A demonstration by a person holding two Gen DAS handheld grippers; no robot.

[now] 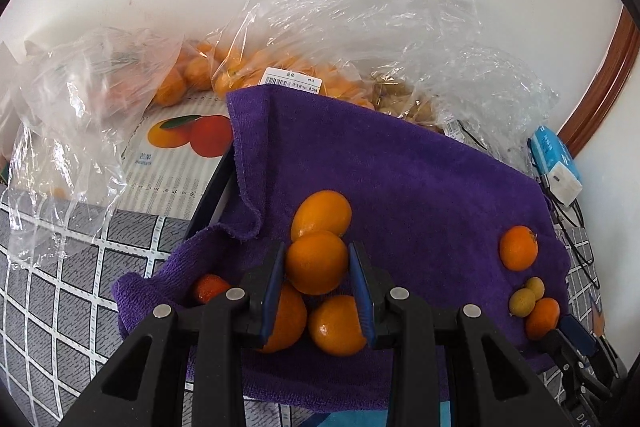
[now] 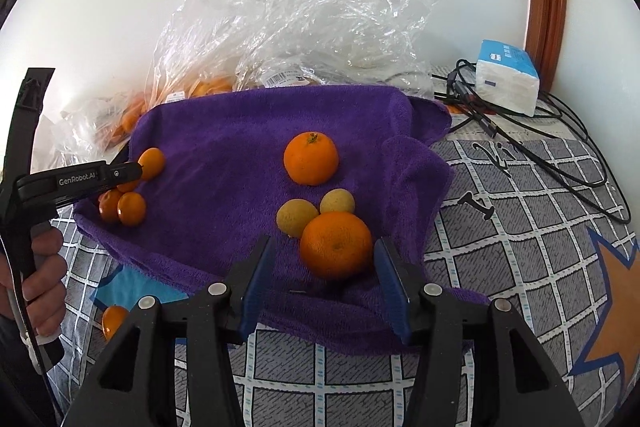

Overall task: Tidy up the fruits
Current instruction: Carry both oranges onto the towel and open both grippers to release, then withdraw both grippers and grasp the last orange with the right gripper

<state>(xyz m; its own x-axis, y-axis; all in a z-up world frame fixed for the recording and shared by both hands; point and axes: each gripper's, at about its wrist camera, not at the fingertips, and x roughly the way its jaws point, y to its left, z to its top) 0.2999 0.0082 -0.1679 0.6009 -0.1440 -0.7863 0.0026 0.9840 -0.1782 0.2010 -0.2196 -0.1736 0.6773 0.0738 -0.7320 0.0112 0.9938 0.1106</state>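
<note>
A purple towel (image 1: pixel 400 179) (image 2: pixel 224 155) lies over a tray on the bed. My left gripper (image 1: pixel 318 267) is shut on a small orange kumquat (image 1: pixel 316 262), with several more kumquats (image 1: pixel 322 213) clustered around it at the towel's left side. It also shows in the right wrist view (image 2: pixel 120 175). My right gripper (image 2: pixel 324 267) is open, its jaws on either side of a mandarin (image 2: pixel 336 245), apart from it. Two small yellow-green fruits (image 2: pixel 297 223) lie just behind this mandarin. A second mandarin (image 2: pixel 311 159) sits farther back.
Clear plastic bags of oranges (image 1: pixel 248 67) and other produce (image 2: pixel 280 39) stand behind the towel by the wall. A tissue pack (image 2: pixel 508 77) and black cables (image 2: pixel 520 131) lie at the right. A loose orange (image 2: pixel 114 319) lies on the checked bedcover (image 2: pixel 520 227).
</note>
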